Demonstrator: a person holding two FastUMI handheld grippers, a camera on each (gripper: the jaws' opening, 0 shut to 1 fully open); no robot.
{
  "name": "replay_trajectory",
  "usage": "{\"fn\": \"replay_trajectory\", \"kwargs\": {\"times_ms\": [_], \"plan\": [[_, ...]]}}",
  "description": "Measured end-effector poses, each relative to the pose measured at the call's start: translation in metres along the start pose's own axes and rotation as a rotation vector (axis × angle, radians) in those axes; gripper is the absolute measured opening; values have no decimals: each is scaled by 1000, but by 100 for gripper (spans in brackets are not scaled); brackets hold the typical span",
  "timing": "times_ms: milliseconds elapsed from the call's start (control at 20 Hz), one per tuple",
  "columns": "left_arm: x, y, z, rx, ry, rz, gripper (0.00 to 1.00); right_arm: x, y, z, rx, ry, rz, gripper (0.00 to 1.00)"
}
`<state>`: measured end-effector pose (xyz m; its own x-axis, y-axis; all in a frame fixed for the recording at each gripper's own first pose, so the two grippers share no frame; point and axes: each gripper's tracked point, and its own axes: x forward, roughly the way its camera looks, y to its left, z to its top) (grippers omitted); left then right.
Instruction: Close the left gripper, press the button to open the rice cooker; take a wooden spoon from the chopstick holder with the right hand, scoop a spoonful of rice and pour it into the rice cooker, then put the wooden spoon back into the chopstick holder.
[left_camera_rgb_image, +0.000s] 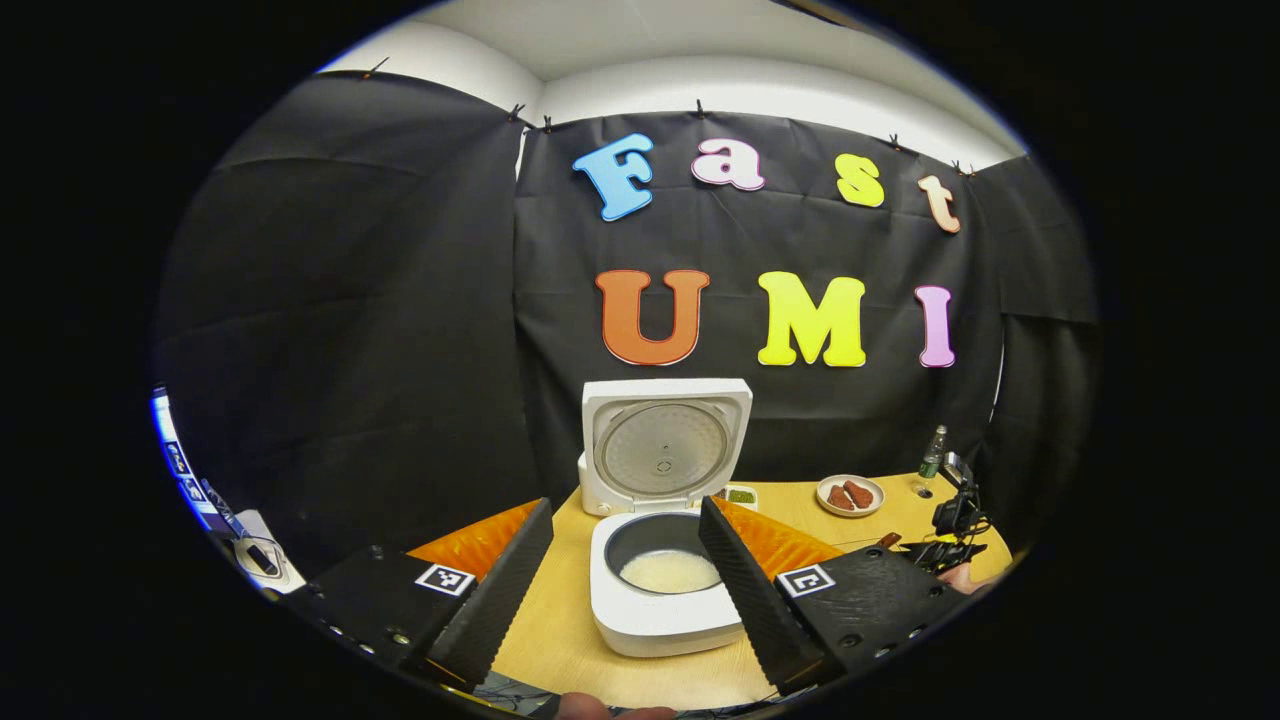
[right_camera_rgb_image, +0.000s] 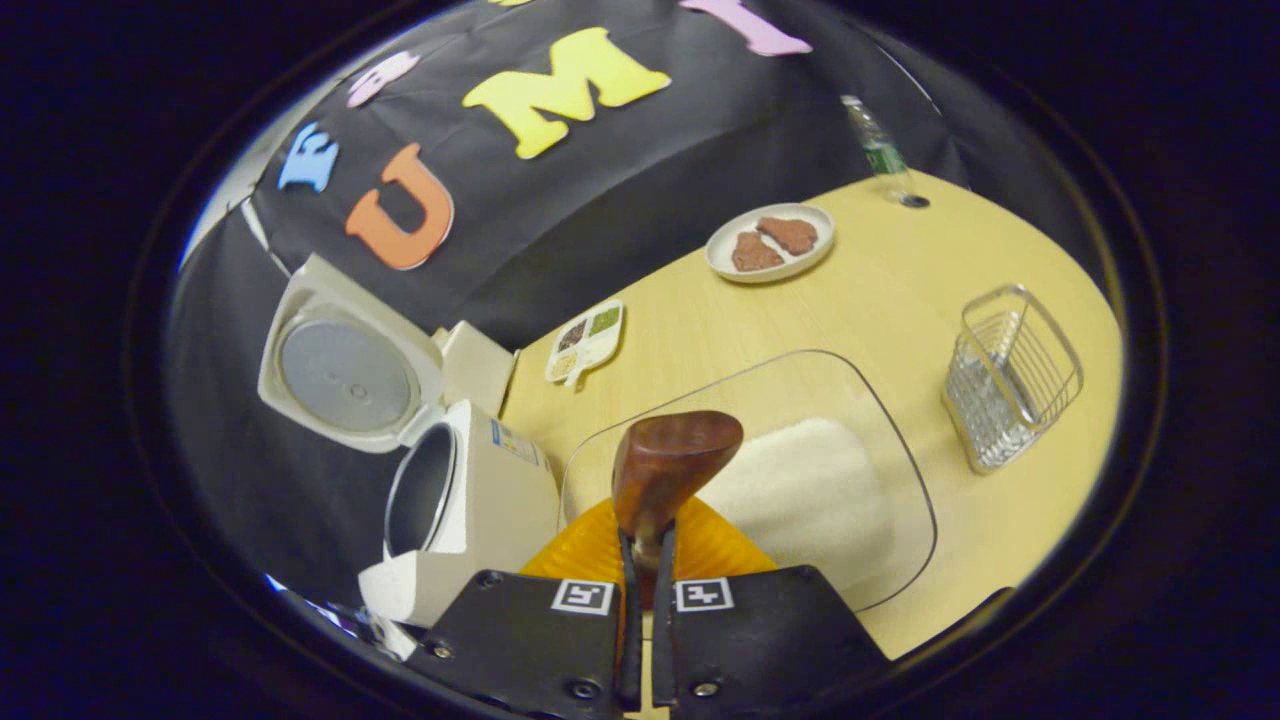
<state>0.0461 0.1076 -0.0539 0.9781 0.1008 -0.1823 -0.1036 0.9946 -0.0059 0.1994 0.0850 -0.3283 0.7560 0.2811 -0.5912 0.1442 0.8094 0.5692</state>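
In the left gripper view, the left claw (left_camera_rgb_image: 625, 560) fills the bottom of the frame with its two fingers spread wide apart, holding nothing. Between the fingers, at lower centre, sits a white rice cooker (left_camera_rgb_image: 660, 620) on a pale wooden worktop (left_camera_rgb_image: 560, 640). Its lid (left_camera_rgb_image: 665, 445) stands upright and open, showing a round metal inner plate. The dark inner pot holds a shallow layer of rice (left_camera_rgb_image: 670, 572). To the right of centre, farther back on the worktop, a small white plate (left_camera_rgb_image: 850, 495) carries two reddish-brown pieces, and a clear bottle (left_camera_rgb_image: 932, 455) stands near the right edge of the frame. A little divided tray (left_camera_rgb_image: 740, 495) peeks out just right of the cooker lid.

In the right gripper view, the right claw (right_camera_rgb_image: 645, 560) sits at bottom centre, its fingers drawn narrow and pressed on the handle of a wooden spoon (right_camera_rgb_image: 670, 470). The spoon's bowl rises at centre frame, above a clear shallow tray (right_camera_rgb_image: 900, 440) that holds a heap of white rice (right_camera_rgb_image: 800, 495). The spoon bowl looks empty, though this is hard to tell. The open rice cooker (right_camera_rgb_image: 480, 500) lies at lower left, its lid (right_camera_rgb_image: 345, 370) tilted back towards the left edge. A wire chopstick holder (right_camera_rgb_image: 1010, 380) stands at the right of the frame, beside the tray. The plate (right_camera_rgb_image: 770, 245) is at upper centre right, the bottle (right_camera_rgb_image: 880, 150) above it, and the divided tray (right_camera_rgb_image: 585, 340) just left of centre.
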Motion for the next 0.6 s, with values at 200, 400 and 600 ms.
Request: {"fn": "replay_trajectory", "kwargs": {"times_ms": [200,400,600], "plan": [[0,-5,3,12,3,12,94,-3,-17,5,148,3,26,9],[-3,-24,7,22,-1,-10,94,-14,-31,22,287,-35,46,9],[-2,-45,13,24,-13,-42,94,-37,-42,47,419,-79,92,9]]}}
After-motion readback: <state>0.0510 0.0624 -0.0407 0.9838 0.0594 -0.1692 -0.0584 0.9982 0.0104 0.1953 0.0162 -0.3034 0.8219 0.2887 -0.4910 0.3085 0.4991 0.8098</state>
